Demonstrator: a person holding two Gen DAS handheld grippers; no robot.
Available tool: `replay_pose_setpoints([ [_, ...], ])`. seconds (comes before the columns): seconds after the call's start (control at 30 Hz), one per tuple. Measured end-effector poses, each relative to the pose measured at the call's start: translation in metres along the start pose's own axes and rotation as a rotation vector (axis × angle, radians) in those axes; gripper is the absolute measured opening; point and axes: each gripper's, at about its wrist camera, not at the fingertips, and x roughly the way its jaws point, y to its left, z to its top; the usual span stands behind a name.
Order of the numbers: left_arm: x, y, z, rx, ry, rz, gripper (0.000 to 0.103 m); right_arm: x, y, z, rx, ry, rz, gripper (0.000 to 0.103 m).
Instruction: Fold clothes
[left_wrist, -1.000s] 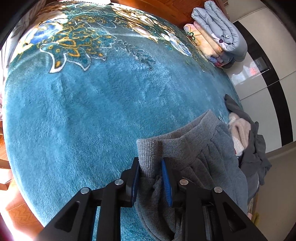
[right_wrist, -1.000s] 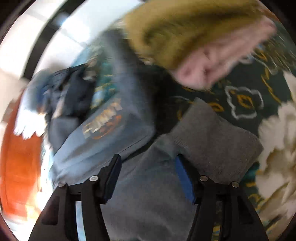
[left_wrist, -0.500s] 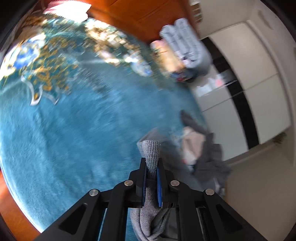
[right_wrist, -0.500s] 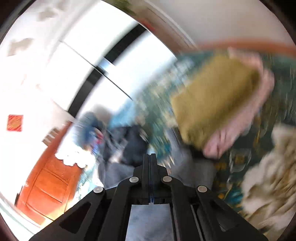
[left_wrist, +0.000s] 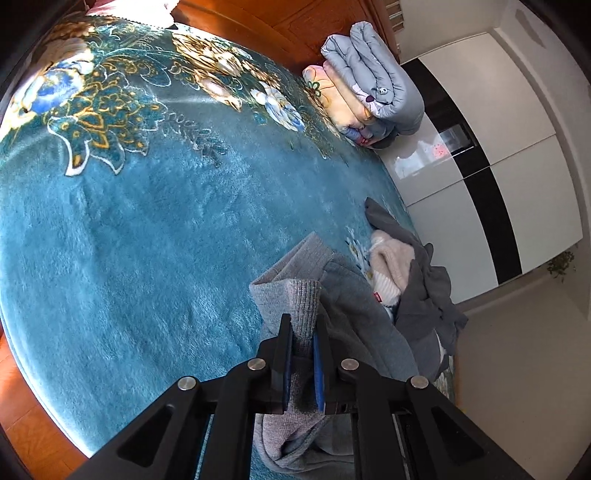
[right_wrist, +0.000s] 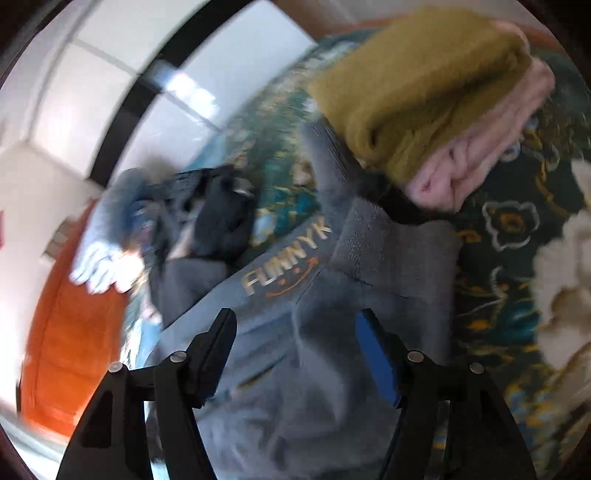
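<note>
A grey sweatshirt (left_wrist: 354, 314) lies bunched at the near right of the teal floral blanket (left_wrist: 147, 229). My left gripper (left_wrist: 303, 332) is shut on its ribbed hem, which stands up between the blue pads. In the blurred right wrist view the same grey sweatshirt (right_wrist: 295, 354), printed "FUNNYK", spreads under my right gripper (right_wrist: 299, 332), whose fingers stand wide open above the cloth with nothing pinched. A ribbed band (right_wrist: 373, 240) of the garment lies just ahead of it.
Folded olive and pink knitwear (right_wrist: 436, 96) is stacked ahead of the right gripper. A dark grey and pink clothes pile (left_wrist: 410, 273) sits by the bed's right edge. Rolled quilts (left_wrist: 373, 85) lie at the far corner, white wardrobe doors (left_wrist: 498, 166) beyond.
The left gripper closed on the ribbed hem and lifted it. The right gripper was shut half a second ago and now stands wide open, low over the sweatshirt.
</note>
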Motion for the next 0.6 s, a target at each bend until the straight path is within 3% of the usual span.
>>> replay_pose_setpoints([
  [0.07,0.001,0.004,0.002,-0.012,0.003,-0.002,0.01,0.018,-0.003,0.004,0.055,0.01,-0.089,0.069],
  [0.13,0.003,0.008,0.002,-0.025,0.01,-0.003,0.01,0.031,-0.01,0.007,0.104,0.027,-0.141,0.052],
  [0.17,0.004,0.01,0.002,-0.028,0.013,-0.003,0.01,0.034,-0.015,0.007,0.122,0.038,-0.149,0.019],
  [0.2,0.004,0.011,0.003,-0.029,0.014,0.0,0.01,0.035,-0.021,0.007,0.137,0.05,-0.152,0.004],
  [0.3,0.002,0.016,0.005,-0.052,0.001,0.006,0.01,0.012,-0.036,0.007,0.167,0.015,-0.04,0.004],
  [0.5,-0.037,-0.015,0.014,-0.036,-0.071,-0.126,0.009,-0.128,-0.025,0.015,0.051,-0.286,0.196,0.003],
  [0.6,-0.043,-0.014,0.014,-0.047,-0.069,-0.111,0.009,-0.184,-0.03,-0.001,-0.006,-0.398,0.246,0.003],
])
